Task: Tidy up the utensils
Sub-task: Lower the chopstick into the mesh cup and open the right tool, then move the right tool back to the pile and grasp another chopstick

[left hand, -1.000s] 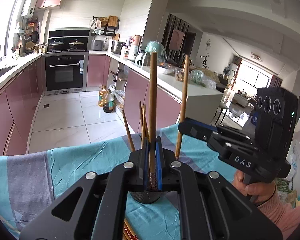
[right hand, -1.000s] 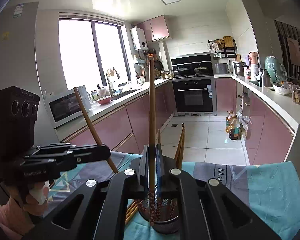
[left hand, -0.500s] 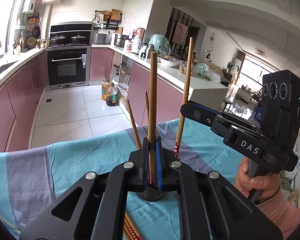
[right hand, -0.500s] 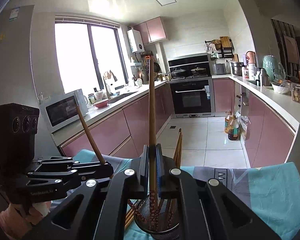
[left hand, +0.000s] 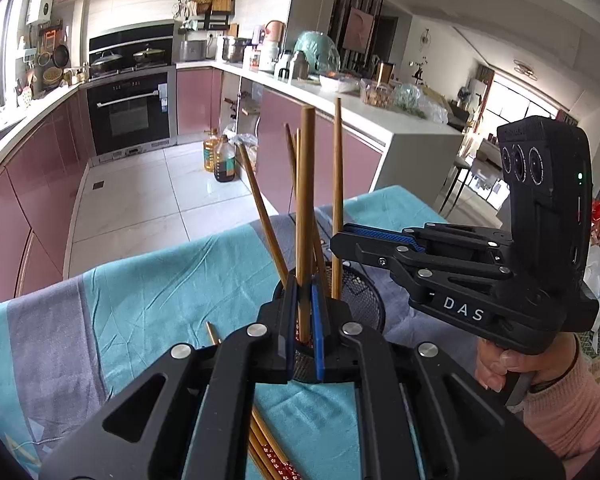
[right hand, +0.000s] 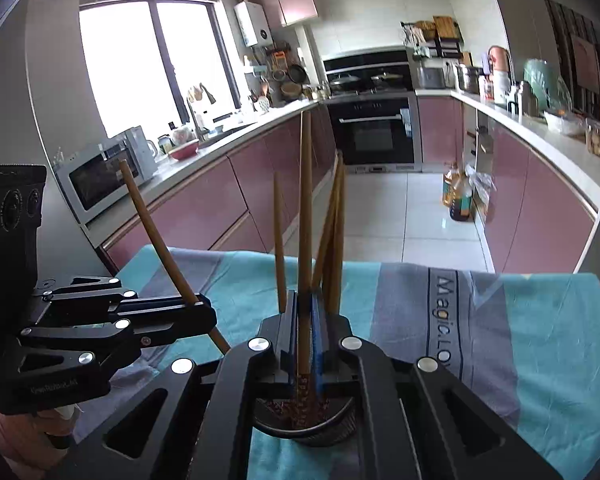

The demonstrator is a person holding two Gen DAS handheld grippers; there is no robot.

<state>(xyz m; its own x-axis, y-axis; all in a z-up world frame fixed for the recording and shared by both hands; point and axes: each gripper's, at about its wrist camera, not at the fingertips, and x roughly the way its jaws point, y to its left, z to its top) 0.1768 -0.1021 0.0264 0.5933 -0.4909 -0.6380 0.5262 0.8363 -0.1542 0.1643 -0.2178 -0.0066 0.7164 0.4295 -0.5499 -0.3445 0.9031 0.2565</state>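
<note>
Two chopsticks are being lowered into the black mesh holder (left hand: pixel 360 296) at once, one per gripper, so the task looks well under way but not finished. In the left wrist view, the left gripper (left hand: pixel 305 320) sits at lower centre, its blue-lined jaws clenched on an upright chopstick (left hand: pixel 305 208) whose patterned lower end reaches down into the holder's mouth. To the right of it in the same view, the right gripper (left hand: pixel 340 242) comes in from the right edge, pinching a second chopstick (left hand: pixel 337 184) that also stands nearly upright, its lower end just above or just inside the holder's rim; I cannot tell which. The right wrist view shows that same right gripper (right hand: pixel 305 344) clamped on its stick (right hand: pixel 305 216) at centre, with the holder (right hand: pixel 304 428) directly beneath at the bottom of the frame. Several chopsticks already stand in the holder, leaning against its wall: one tilts toward the upper left in the left wrist view (left hand: pixel 262 204), and a few more stand close behind the held ones. Still to do, by my reading: release these two, then collect the loose chopsticks (left hand: pixel 268 452) lying on the teal and grey cloth (left hand: pixel 140 288) at the bottom centre of the left wrist view, partly hidden under the gripper body. How many remain there is unclear, since only their ends show.
</note>
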